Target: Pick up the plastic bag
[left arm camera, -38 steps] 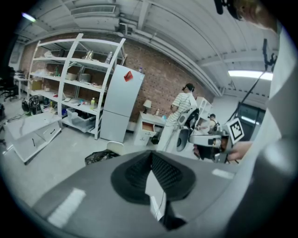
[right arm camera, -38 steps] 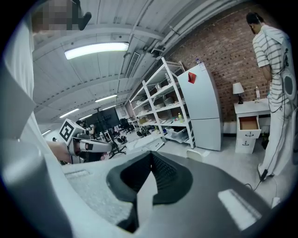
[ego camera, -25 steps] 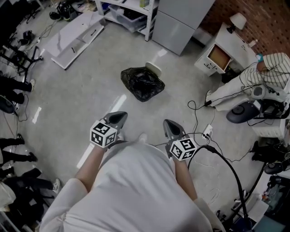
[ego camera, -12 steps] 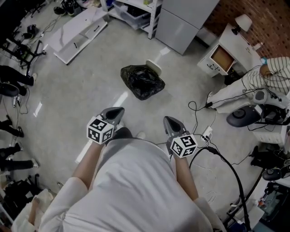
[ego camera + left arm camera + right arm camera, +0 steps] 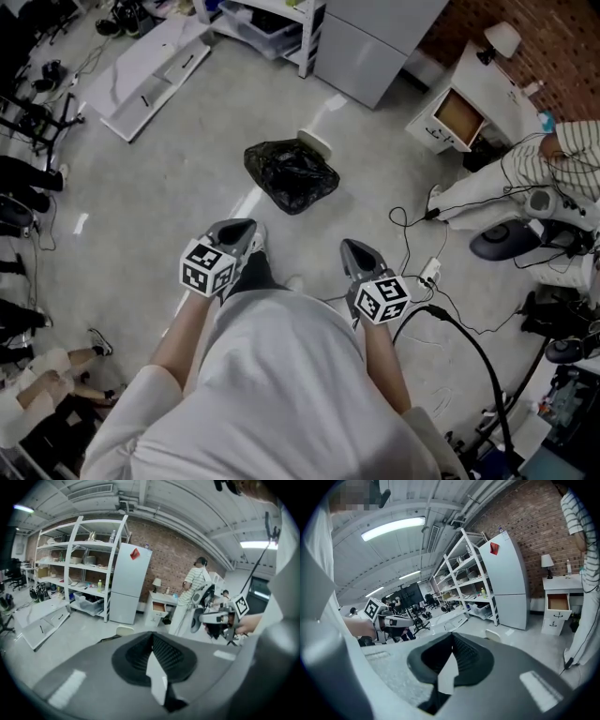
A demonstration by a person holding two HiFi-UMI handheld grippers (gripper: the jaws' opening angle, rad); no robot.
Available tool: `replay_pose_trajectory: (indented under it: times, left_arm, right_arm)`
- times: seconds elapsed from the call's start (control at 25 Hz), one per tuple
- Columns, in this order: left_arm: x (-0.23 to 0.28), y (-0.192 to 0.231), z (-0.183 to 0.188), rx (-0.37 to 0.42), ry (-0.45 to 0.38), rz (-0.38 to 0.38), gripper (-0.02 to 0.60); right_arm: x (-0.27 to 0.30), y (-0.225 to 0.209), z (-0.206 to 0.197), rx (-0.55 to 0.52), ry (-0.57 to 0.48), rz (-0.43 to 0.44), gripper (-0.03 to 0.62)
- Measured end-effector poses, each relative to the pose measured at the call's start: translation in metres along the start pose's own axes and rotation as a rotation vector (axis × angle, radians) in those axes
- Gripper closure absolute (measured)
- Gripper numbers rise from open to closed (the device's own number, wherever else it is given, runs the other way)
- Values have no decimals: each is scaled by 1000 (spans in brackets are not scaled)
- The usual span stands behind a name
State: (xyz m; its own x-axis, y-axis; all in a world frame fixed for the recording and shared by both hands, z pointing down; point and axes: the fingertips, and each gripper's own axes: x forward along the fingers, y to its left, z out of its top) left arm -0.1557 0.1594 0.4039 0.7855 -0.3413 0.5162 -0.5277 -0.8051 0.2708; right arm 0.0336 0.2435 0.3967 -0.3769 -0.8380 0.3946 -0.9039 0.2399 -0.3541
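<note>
Black plastic bag (image 5: 292, 175) lies crumpled on the grey floor (image 5: 159, 197), ahead of both grippers and well apart from them. It sits slightly nearer the left gripper's line than the right's. A pale round object (image 5: 316, 142) lies just beside the bag's far edge; can't tell what it is or whether they touch.

Left gripper (image 5: 238, 229): jaws clenched together, nothing between them, tip pointing towards the bag. Right gripper (image 5: 355, 252): same, jaws pressed tight and empty, held level with the left one. Neither touches the bag. Both are held out in front of the person's white top (image 5: 281, 384).

Right of the right gripper a power strip (image 5: 430, 272) lies on the floor, with black cables (image 5: 408, 230) running off to the right side.

Beyond the bag: a grey fridge (image 5: 375, 37), and left of it a white shelf rack (image 5: 272, 19) with a storage bin on the bottom level. A white panel (image 5: 155, 61) lies flat on the floor at far left. Right of the fridge, against the brick wall, stands a small white cabinet (image 5: 464, 112) with a lamp on top. A person in a striped shirt (image 5: 562, 155) is at the right edge.
</note>
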Motion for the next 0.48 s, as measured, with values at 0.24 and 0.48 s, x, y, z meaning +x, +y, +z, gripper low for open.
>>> replay_pose_trajectory:
  times: [0.24, 0.48]
  left_arm:
    - [25, 50, 18, 39, 23, -52, 577]
    - [55, 103, 34, 136, 77, -112, 577]
  right_arm:
    - [47, -12, 13, 21, 6, -37, 593]
    - [101, -28, 32, 40, 19, -107, 593]
